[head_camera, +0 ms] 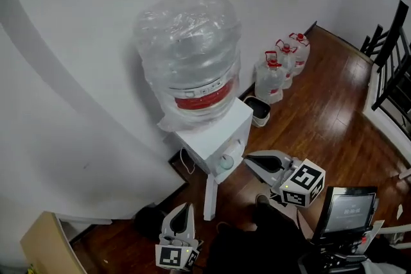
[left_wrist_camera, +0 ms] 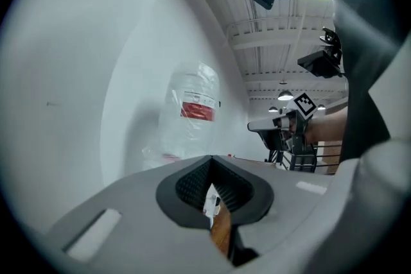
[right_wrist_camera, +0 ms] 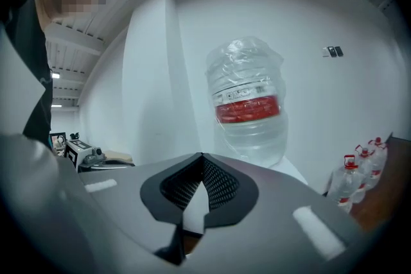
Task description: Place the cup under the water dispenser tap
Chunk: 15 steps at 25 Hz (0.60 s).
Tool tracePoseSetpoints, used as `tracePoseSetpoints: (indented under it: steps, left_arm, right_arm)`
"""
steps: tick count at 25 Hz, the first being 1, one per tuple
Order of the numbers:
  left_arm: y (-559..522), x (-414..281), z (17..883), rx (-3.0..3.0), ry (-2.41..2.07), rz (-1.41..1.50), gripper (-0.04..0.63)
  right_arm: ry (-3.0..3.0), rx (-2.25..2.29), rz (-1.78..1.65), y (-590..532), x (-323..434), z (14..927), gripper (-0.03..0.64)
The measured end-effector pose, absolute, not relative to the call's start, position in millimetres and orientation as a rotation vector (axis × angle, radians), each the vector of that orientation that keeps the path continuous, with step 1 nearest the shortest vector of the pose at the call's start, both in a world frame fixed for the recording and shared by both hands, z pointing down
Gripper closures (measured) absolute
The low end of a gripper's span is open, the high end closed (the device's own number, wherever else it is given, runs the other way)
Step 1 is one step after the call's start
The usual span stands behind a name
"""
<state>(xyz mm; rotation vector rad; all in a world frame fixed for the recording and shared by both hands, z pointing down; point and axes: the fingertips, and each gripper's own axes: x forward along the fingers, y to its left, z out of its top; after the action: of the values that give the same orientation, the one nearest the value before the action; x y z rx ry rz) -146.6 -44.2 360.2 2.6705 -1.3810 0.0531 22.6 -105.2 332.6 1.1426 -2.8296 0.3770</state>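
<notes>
Water dispenser (head_camera: 221, 131) stands against the white wall, with a big plastic-wrapped bottle (head_camera: 189, 54) on top. Wood floor (head_camera: 321, 119) lies all round, and three spare water jugs (head_camera: 282, 64) stand farther off to the right along the wall.

Right hand-held gripper (head_camera: 253, 163) is just beside the dispenser front, jaws together, nothing in them. Left hand-held gripper (head_camera: 181, 212) is nearer and to the left, likewise pinched closed and empty (each plain in its own view).

A small pale round thing, probably the cup (head_camera: 226, 162), sits in the tap recess; too small to be sure.

Judgement: the placing looks done. The next move calls only for backing both grippers clear without knocking the cup.
</notes>
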Motion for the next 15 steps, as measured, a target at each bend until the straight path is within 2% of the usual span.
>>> tracePoseSetpoints:
  steps: [15]
  left_arm:
    - [-43,-138,338,2.660,-1.391,0.053,0.561]
  right_arm:
    - [-2.811,1.211,0.319,-91,42,312,0.616]
